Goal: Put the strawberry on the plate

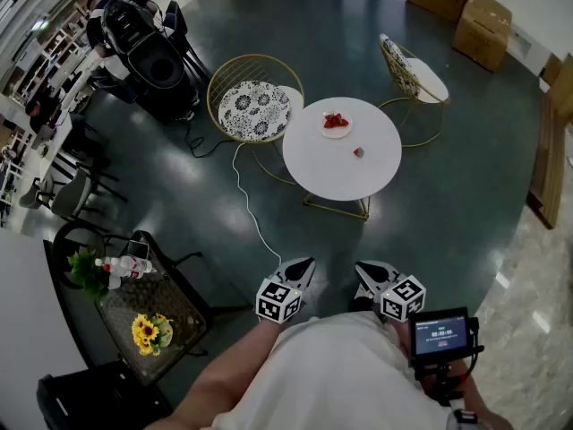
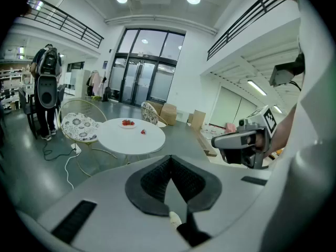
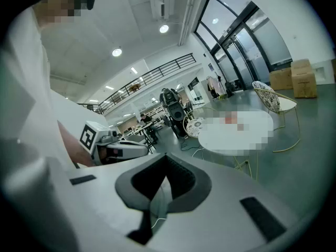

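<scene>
While both grippers hang low against the person's white shirt [image 1: 331, 374], well short of the table [image 1: 376, 173], neither holds anything. Left gripper [image 1: 303, 265]: jaws together, black ribbed pads meeting, empty. Right gripper [image 1: 365, 270]: same, closed on nothing. The two sit side by side, near but not touching. The table is round with a smooth matte white top and a clean continuous edge, on thin gold wire legs. The strawberry [image 1: 358, 152] is small and red, lying loose on the top right of centre, inside the edge with bare white all round it. The plate [image 1: 337, 133] is small, white and shallow, near the table's far edge and apart from the loose strawberry, with a few red berries already on it. The floor [image 1: 430, 222] is dark grey-green, polished and reflective, with a wide bare stretch between the person and the near table edge. A thin white cable [image 1: 243, 195] snakes across the floor from the table's left side toward the left gripper. A gold wire chair [image 1: 235, 65] with a round black-and-white patterned cushion sits just beside the table's left far edge. A second chair [image 1: 403, 70] of the same type stands beyond the right far edge. Brown cardboard boxes [image 1: 483, 27] sit far off at top right. At lower left, well clear of the table, a dark side table [image 1: 179, 298] carries sunflowers [image 1: 148, 331] and clear bottles [image 1: 125, 265].
</scene>
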{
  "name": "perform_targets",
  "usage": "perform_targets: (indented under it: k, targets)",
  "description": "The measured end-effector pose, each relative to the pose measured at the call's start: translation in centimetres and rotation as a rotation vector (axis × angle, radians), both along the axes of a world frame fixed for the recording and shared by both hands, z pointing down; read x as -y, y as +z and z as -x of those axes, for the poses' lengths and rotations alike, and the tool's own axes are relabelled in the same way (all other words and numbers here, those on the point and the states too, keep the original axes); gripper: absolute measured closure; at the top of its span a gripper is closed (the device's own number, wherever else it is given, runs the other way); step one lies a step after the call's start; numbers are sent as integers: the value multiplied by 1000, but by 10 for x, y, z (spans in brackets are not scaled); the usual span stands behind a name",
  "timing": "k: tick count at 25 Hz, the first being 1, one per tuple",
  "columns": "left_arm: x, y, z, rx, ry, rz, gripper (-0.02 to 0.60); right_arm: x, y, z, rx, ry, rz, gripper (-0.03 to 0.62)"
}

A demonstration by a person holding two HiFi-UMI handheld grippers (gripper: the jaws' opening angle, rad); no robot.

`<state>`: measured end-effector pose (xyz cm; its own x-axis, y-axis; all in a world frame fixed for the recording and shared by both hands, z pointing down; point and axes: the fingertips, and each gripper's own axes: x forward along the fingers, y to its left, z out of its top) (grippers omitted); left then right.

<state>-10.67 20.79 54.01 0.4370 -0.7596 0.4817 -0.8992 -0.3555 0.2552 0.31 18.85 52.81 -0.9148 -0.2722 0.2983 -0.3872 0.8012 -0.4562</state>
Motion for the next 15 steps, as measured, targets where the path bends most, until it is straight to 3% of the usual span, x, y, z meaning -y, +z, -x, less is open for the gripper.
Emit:
perform_targets:
  k: [7, 15]
  targets:
    - [-93, -5, 38, -1, 1, -33, 574, -72, -11, 23, 27, 108, -32, 586]
    - [-155, -10, 64, -13, -11, -68, 574, -134, -27, 46, 54, 102, -73, 586]
